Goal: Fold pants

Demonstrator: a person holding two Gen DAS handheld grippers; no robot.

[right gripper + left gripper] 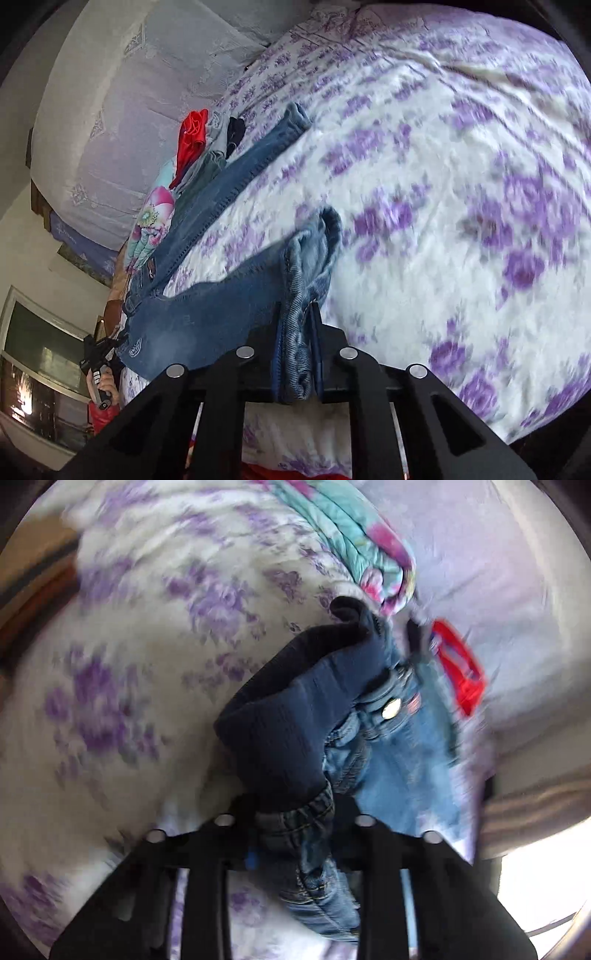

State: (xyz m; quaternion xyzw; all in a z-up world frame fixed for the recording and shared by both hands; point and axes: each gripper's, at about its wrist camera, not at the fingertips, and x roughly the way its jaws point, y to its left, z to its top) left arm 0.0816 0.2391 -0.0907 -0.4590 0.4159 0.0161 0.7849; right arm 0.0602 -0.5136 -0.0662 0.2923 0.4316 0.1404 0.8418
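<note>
Denim bunches between both closed grippers: left gripper (295,812) pinches the jeans (207,317) waistband, right gripper (297,354) a hem. Beside the jeans on the floral bedspread (461,184) lies a red garment (192,136).

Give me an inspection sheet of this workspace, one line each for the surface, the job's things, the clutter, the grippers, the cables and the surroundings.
Surface: bedspread, white with purple flowers, rumpled.
Job's things: blue jeans, legs spread along the bed; waistband button visible.
Clutter: red garment, teal floral quilt, dark and grey clothes heaped beyond the jeans.
Grippers: left gripper shut on the jeans' waist end; right gripper shut on a leg cuff.
Cables: nothing seen on the bed.
Surroundings: white lace cover behind the bed; window at left.
</note>
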